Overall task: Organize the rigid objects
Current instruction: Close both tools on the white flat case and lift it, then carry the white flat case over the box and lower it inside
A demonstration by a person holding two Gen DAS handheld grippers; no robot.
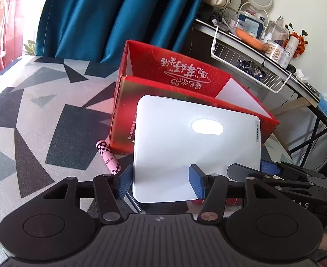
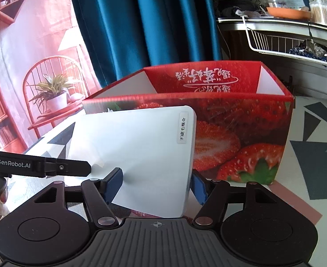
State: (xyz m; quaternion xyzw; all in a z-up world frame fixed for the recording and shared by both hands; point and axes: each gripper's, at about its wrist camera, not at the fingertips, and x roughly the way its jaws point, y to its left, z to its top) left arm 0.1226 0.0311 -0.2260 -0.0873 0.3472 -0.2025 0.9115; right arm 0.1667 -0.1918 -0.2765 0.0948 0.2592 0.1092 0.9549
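Holding a flat white case (image 1: 196, 146) between them, both grippers work the same object. The left gripper (image 1: 161, 183) has its blue pads pinched on the near edge, one pad behind the corner at 9 o'clock and one over the front face. The right gripper (image 2: 156, 183) clamps the same case from its own side, pads at 9 and 3 o'clock. A two-handed hold likely steadies the broad slippery panel, which would swing in a single pinch.

- Case stands tilted, labelled end up, raised off the patterned tablecloth (image 1: 36, 115), just in front of the red strawberry box (image 2: 241, 138).
- Box is open-topped; its near wall rises at 12 o'clock of the case, rim close above the case's top edge in the right view.
- Judgement: the case must clear that rim before it can go in. The interior looks wide enough, though its floor is hidden.
- Pink checkered tube (image 1: 109, 156) lies on the cloth at 9 o'clock of the case, near the box corner, apart from both.
- Free room: open cloth to the left; a cluttered shelf with a wire basket (image 1: 247, 64) sits well apart at 2 o'clock.
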